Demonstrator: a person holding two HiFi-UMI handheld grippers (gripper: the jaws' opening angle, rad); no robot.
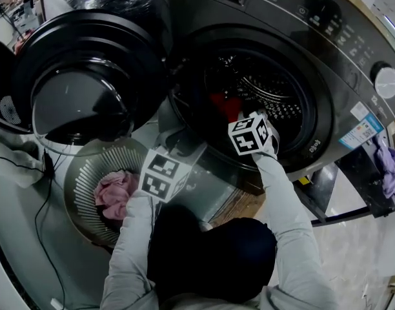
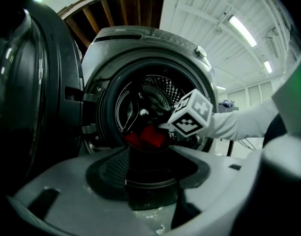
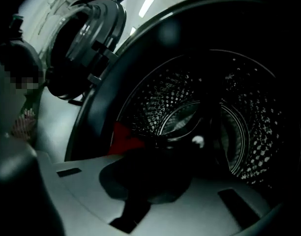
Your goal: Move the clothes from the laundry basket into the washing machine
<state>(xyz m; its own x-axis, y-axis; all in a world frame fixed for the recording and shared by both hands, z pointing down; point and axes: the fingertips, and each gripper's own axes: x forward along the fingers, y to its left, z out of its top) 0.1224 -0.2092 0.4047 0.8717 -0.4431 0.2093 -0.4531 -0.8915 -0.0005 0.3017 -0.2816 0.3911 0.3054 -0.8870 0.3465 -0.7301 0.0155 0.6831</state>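
Garments now?
— Red garment (image 1: 224, 105) sits in the washing machine (image 1: 326, 63) drum; pink garment (image 1: 115, 192) in the laundry basket (image 1: 81, 173). Right hand-held gripper (image 1: 249, 134) closed, empty; left hand-held gripper (image 1: 166, 172) half-open, empty, ready for it.

One washing machine (image 1: 326, 76), one laundry basket (image 1: 88, 170), one pink garment (image 1: 117, 194), one red garment (image 1: 226, 105), two tools (image 2: 151, 163) (image 3: 150, 173)

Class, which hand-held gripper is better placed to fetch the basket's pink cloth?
Left. The left hand-held gripper hangs beside the pink cloth in the basket; the right hand-held gripper is at the drum mouth.
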